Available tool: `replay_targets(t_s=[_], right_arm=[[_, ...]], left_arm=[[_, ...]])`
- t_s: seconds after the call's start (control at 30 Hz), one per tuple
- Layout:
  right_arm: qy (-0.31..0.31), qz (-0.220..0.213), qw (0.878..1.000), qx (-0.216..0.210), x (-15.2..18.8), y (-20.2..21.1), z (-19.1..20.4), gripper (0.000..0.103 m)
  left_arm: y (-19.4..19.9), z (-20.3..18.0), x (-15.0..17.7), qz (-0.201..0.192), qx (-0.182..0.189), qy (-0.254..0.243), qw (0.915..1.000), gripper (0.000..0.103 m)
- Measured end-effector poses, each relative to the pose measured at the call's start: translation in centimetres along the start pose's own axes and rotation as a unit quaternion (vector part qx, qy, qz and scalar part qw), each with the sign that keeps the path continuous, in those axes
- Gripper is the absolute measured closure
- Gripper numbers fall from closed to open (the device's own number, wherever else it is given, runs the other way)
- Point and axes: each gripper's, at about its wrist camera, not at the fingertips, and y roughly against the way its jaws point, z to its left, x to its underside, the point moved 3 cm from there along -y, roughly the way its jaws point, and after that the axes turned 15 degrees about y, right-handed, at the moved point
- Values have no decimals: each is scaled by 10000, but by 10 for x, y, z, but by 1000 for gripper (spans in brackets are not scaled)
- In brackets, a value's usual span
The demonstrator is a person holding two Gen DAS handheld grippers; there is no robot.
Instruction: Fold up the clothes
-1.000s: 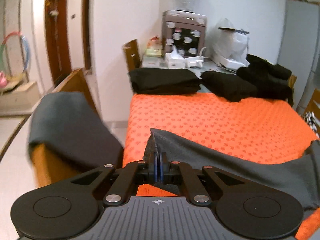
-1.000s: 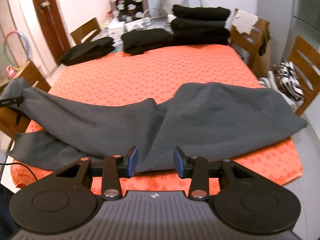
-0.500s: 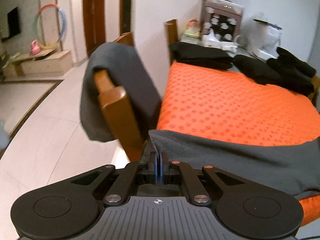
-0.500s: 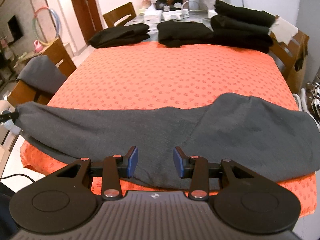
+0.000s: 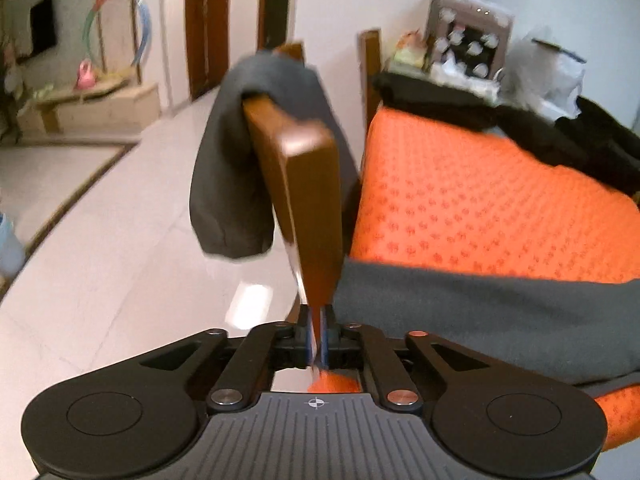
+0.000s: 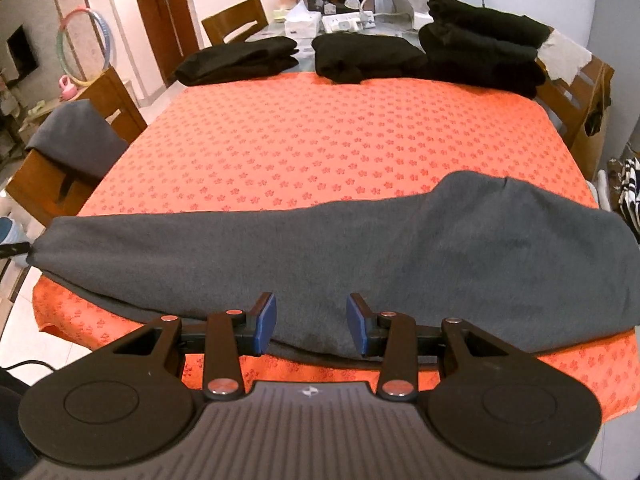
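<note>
A dark grey garment lies stretched across the near edge of the orange tablecloth; it also shows in the left wrist view. My left gripper has its jaws a sliver apart at the table's left corner. The garment's end lies just right of the fingers and no cloth shows between the pads. Its tip shows at the garment's left end in the right wrist view. My right gripper is open over the garment's near edge, with nothing in it.
A wooden chair draped with another grey cloth stands close ahead of the left gripper. Several folded black clothes sit at the table's far edge. More chairs flank the table.
The left gripper pulled the garment's end leftward, stretching it out along the near edge, and its jaws have now parted slightly. The garment flattened. The right gripper stayed open.
</note>
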Motion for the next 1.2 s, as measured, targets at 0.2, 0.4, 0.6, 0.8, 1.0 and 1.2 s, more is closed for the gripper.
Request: replay_targets(t_s=[0.2,0.4,0.6,0.8,1.0,1.2], right_arm=[[-32,-46,9999,145,4,-33,11,59],[467,289,9978,373,22,-71,41,57],[906,67,9942,573,13,-62,57,55],[936,135,9953,212,16,-77,72,53],[1241,-11,9922,136,-5,-68,89,52],[1654,-265,9858,-156,-22,-82,106,52]], left_arm=[[11,-29,-8,-18,500,-543,9973,71],[-17,-81,23,327,1008,-1316,9856,63],[-43,-82,43,548,939,-1623,9807,60],[-44,-72,37,556,895,-1453,9838,61],[-45,-91,27,459,1179,-1469,9810,61],[-62,-97,29,495,997,-1513,9822,59]])
